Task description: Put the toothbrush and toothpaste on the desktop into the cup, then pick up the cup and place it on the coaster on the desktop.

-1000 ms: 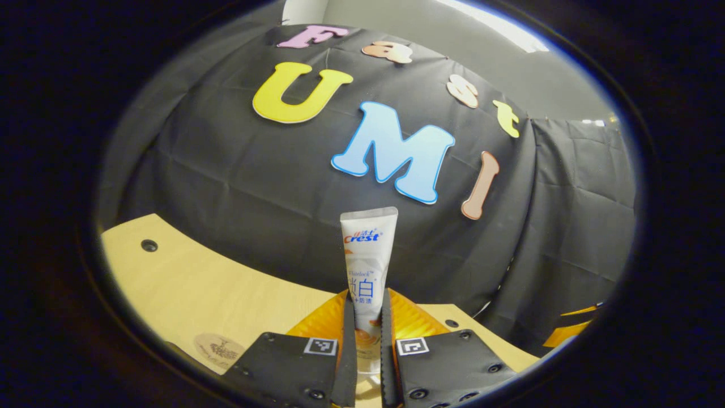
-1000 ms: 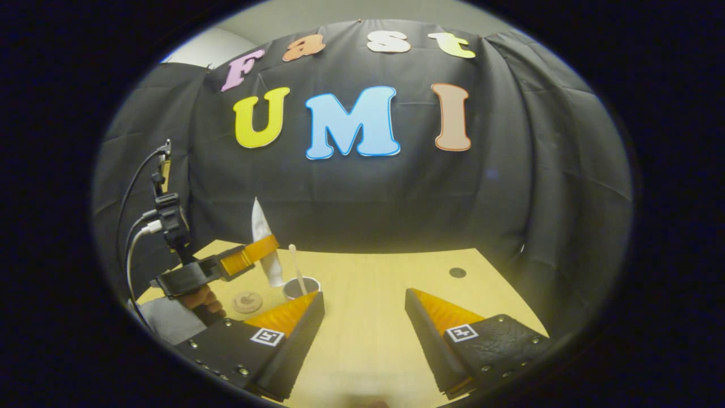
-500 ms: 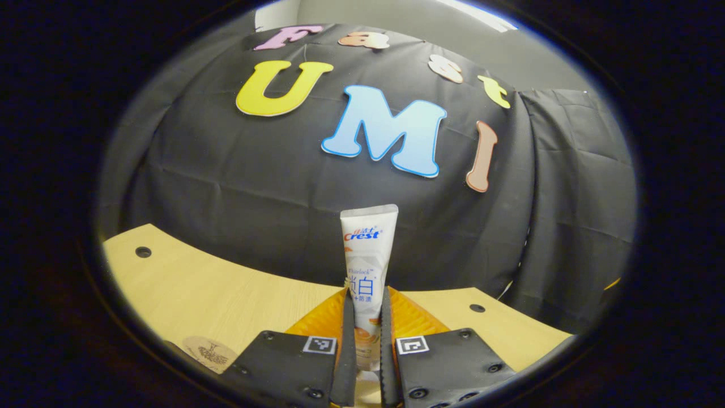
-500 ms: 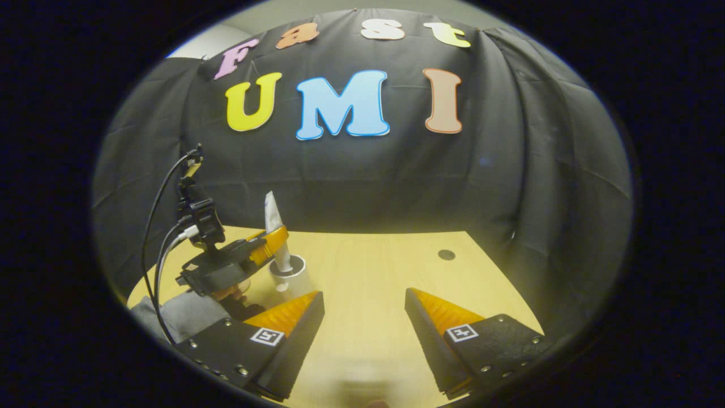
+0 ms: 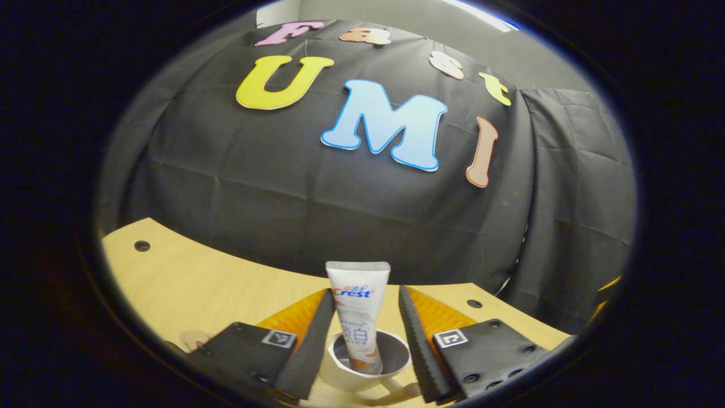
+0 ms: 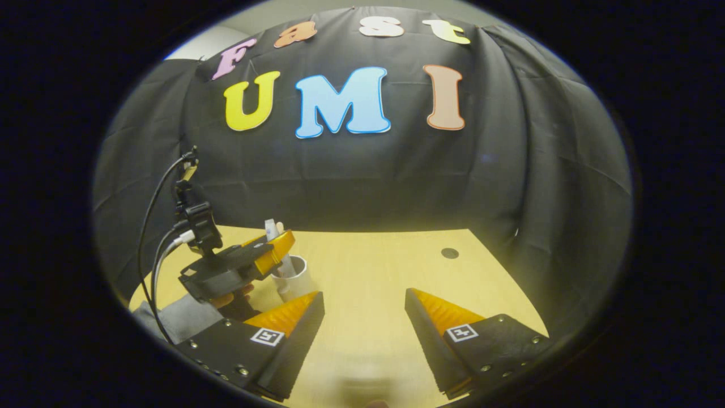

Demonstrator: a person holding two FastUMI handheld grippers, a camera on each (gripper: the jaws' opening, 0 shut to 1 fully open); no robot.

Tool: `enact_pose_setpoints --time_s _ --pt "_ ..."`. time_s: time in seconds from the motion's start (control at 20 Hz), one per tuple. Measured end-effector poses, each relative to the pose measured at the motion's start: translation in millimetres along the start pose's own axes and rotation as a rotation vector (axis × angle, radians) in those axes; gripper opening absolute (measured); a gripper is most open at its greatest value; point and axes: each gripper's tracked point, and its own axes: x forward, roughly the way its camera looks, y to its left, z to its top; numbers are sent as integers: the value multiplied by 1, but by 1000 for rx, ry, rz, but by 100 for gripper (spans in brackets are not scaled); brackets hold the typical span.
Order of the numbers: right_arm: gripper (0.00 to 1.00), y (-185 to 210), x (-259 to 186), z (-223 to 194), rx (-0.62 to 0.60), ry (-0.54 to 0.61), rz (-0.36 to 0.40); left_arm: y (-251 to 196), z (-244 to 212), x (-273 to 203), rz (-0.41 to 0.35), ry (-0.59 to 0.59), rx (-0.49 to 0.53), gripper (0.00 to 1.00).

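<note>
In the left gripper view a white toothpaste tube point(image 5: 358, 317) stands upright in the white cup point(image 5: 340, 378) on the wooden desktop point(image 5: 187, 289). My left gripper point(image 5: 365, 296) is open, its fingers on either side of the tube and apart from it. A round coaster point(image 5: 191, 340) peeks out at the lower left. In the right gripper view the left gripper point(image 6: 280, 245) hovers over the cup point(image 6: 299, 276) with the tube's top point(image 6: 271, 229) poking up. My right gripper point(image 6: 363, 294) is open over bare desktop, right of the cup.
A hand point(image 6: 226, 297) and grey sleeve point(image 6: 170, 317) hold the left gripper, with cables point(image 6: 153, 243) rising behind it. The desktop has small dark holes point(image 5: 141, 246) point(image 6: 450, 253). Black cloth wall closes the back; the desktop stretches right of the cup.
The left gripper has lowered the toothpaste into the cup and opened, letting go of the tube. The right gripper has stayed nearly still and open.
</note>
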Motion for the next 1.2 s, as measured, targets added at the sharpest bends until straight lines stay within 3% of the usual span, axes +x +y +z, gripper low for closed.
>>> enact_pose_setpoints --time_s 0.05,0.1,0.15,0.2,0.25,0.7,1.2 --pt "88 3 1 -1 -3 6 8 4 5 -2 1 -4 -2 89" --pt "88 7 4 -1 -6 9 15 7 9 -5 7 -11 -5 87" --pt "88 12 7 -1 -7 12 22 10 13 -9 9 -13 -6 91" --pt "88 16 10 -1 -10 15 30 13 18 -14 16 -17 1 87" --pt "88 20 14 -1 -13 20 36 18 22 -19 24 -20 13 93" --pt "88 73 66 -15 -77 110 132 33 72 -71 44 -40 80 93" --pt "91 109 112 -70 -161 270 178 69 81 -133 143 13 81 93"
